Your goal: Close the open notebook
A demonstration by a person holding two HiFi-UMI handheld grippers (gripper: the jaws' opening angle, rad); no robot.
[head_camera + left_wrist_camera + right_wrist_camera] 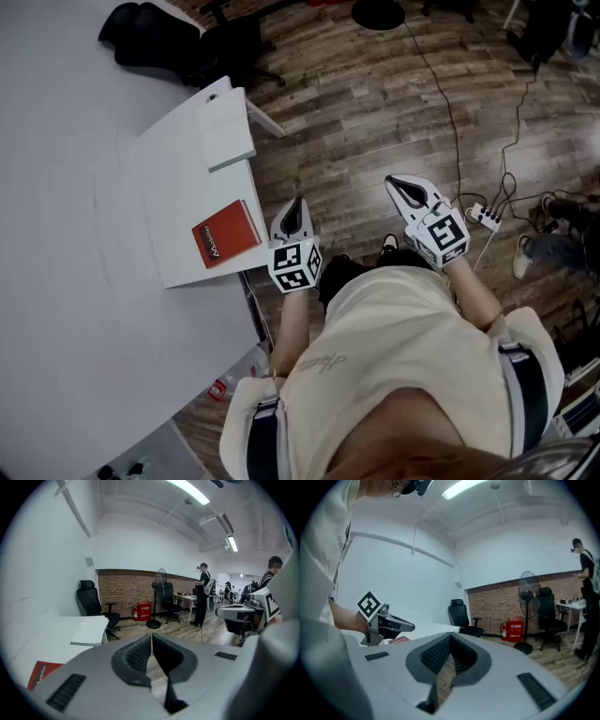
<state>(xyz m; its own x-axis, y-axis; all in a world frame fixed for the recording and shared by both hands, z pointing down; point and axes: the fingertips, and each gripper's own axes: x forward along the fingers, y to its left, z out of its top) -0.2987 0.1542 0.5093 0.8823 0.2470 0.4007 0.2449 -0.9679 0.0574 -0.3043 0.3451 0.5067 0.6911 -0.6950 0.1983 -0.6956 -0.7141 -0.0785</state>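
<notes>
While low over floor [356,112], left gripper [299,201], right gripper [394,181] closed

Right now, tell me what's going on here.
A person stands beside the white table, holding the left hand-held gripper and the right hand-held gripper over the floor, both shut and empty. On the table a red notebook and a white pad lie closed, untouched.
</notes>
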